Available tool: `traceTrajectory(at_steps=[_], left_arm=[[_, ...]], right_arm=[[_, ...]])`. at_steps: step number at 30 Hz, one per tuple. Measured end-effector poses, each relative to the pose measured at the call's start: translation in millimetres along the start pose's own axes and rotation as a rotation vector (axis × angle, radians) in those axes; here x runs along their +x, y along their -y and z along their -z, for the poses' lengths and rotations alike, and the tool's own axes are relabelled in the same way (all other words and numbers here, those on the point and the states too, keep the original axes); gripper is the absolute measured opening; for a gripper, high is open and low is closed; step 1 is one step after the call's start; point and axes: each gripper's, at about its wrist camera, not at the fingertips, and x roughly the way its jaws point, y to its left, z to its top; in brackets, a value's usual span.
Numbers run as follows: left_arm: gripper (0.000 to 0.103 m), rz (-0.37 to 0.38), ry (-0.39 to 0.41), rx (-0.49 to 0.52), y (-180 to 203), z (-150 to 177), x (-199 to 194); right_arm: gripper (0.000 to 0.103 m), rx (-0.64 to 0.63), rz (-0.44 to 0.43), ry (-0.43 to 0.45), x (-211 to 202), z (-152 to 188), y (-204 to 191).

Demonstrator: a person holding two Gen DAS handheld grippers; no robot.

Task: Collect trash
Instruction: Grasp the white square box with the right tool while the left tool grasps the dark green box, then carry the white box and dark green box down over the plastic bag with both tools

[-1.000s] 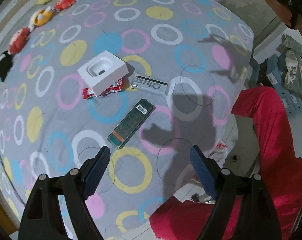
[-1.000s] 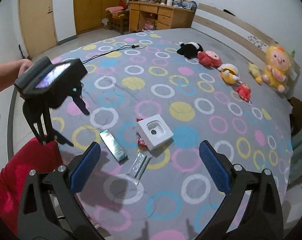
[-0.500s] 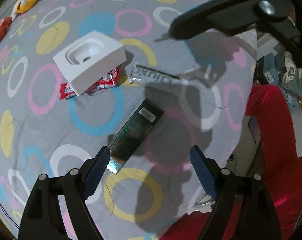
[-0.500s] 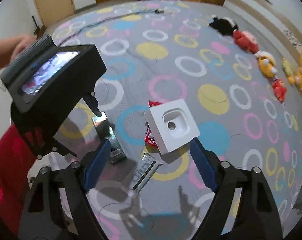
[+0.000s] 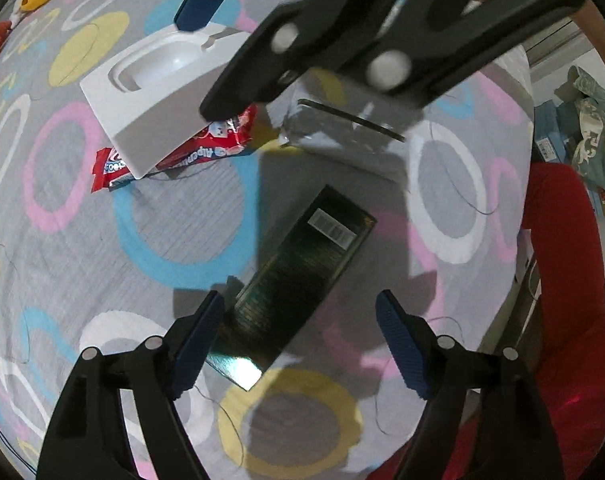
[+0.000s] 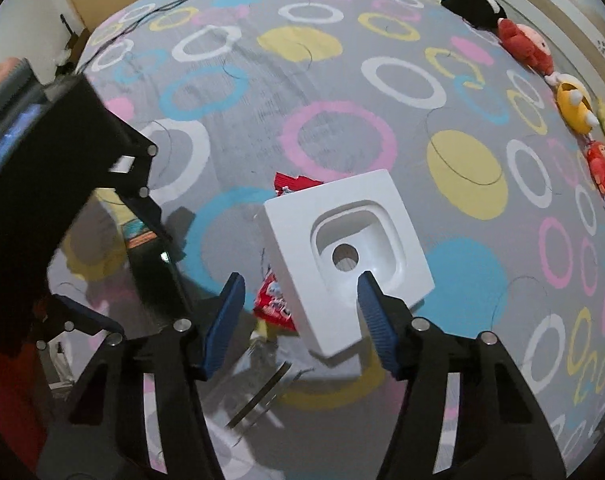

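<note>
Both claws gape wide, holding nothing: the left gripper (image 5: 298, 328) straddles the dark barcoded box (image 5: 298, 280), the right gripper (image 6: 298, 304) straddles the white tray (image 6: 346, 256). Under the tray lies a red wrapper (image 5: 182, 152), lettering unreadable, and a silver wrapper (image 5: 342, 136) just beside; plush toys (image 6: 522, 44) line the far bed (image 6: 342, 120) edge.

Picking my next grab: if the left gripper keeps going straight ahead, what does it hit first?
Most likely the dark flat box: the open left gripper straddles its near end. Depth is unclear, but nothing shows in between.
</note>
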Motion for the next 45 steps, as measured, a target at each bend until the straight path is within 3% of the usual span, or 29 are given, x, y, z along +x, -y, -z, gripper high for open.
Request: traceTrajectory(at_steps=[7, 9, 12, 18, 24, 33, 39, 45], left_arm=[[0.063, -0.003, -0.03, 0.001, 3, -3, 12], [0.058, -0.029, -0.042, 0.016, 7, -4, 19], [0.048, -0.065, -0.031, 0.006, 9, -4, 20], [0.042, -0.048, 0.008, -0.189, -6, -1, 15], [0.041, -0.09, 0.078, -0.336, -3, 12, 11], [0.04, -0.132, 0.161, -0.545, -13, 45, -23], [0.04, -0.214, 0.206, -0.597, 15, 76, -62], [0.04, -0.267, 0.258, -0.601, 42, 82, -100]], right_arm=[[0.047, -0.005, -0.009, -0.027, 20, -6, 1], [0.035, -0.001, -0.004, -0.034, 25, -5, 1], [0.028, 0.008, -0.002, -0.033, 28, -4, 2], [0.023, 0.074, -0.004, 0.014, 19, 2, 7], [0.023, 0.195, 0.03, 0.104, -4, 17, 19], [0.023, 0.42, 0.2, 0.236, -68, 60, 23], [0.023, 0.499, 0.318, 0.279, -121, 88, -5], [0.023, 0.541, 0.349, 0.286, -159, 118, -57]])
